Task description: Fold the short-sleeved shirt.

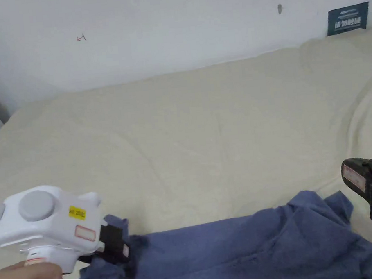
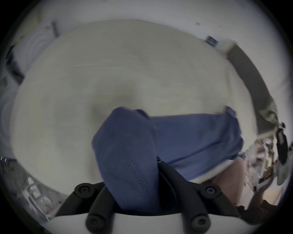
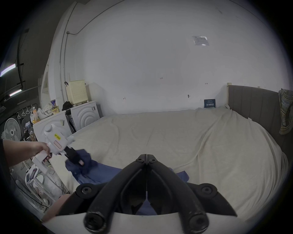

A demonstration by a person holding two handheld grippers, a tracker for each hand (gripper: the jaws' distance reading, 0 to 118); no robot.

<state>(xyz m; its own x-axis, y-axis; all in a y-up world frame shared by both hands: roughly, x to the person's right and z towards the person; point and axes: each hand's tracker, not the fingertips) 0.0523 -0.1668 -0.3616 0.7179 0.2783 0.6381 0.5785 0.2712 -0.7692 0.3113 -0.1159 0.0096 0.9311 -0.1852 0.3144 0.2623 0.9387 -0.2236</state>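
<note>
A blue short-sleeved shirt (image 1: 249, 251) lies crumpled in a long strip on the near part of the cream bed sheet (image 1: 205, 136). At its left end a hand holds my white left gripper (image 1: 122, 251), whose black jaws pinch a bunched fold and lift it slightly. In the left gripper view that blue cloth (image 2: 126, 155) drapes over the jaws and hides most of them. The same grip shows in the right gripper view, at the left gripper (image 3: 80, 161). My black right gripper (image 1: 349, 175) hovers above the shirt's right end. Its jaws (image 3: 146, 156) are pressed together with nothing between them.
The bed runs back to a white wall with a dark card (image 1: 347, 18) leaning on it. A grey headboard (image 3: 253, 101) bounds the right side. White appliances (image 3: 84, 114) and clutter stand past the bed's left edge. Wide bare sheet lies beyond the shirt.
</note>
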